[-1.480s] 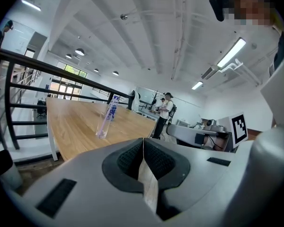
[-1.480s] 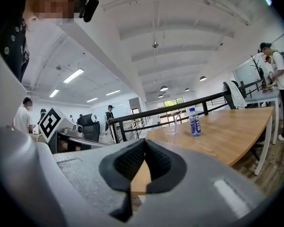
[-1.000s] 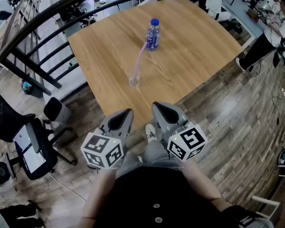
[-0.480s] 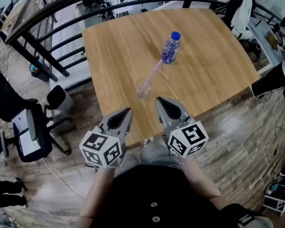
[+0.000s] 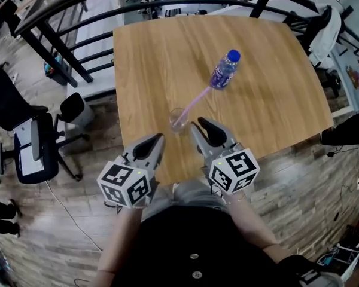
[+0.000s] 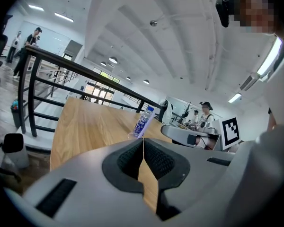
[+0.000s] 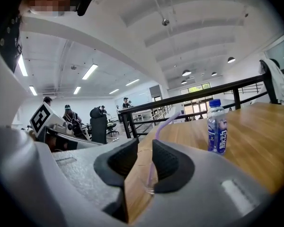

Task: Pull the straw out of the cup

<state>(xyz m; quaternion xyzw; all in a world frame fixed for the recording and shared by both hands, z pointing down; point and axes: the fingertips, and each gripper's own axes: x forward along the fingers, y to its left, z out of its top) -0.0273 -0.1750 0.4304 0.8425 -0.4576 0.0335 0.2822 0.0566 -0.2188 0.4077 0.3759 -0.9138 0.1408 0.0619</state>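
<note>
Close to the near edge of the table (image 5: 143,70): one clear cup (image 5: 178,119), upright, holding the one purple straw (image 5: 196,101). The straw's foot sits in the cup and its top leans away toward the table's middle, so I judge the upper end is the free part to pinch. Further in, toward the right edge: one bottle (image 5: 224,70), blue cap, upright, apart from the cup and no part of the job. Over the near edge, just beside the cup: right gripper (image 5: 201,125). Its jaws are opening, with cup and straw showing through the gap and nothing pressed between the pads, which I read as making ready for the straw. To its left, over the same edge: left gripper (image 5: 158,139), pads pressed together on nothing. It is aimed toward the cup, likely to steady it. The straw is not yet drawn.
</note>
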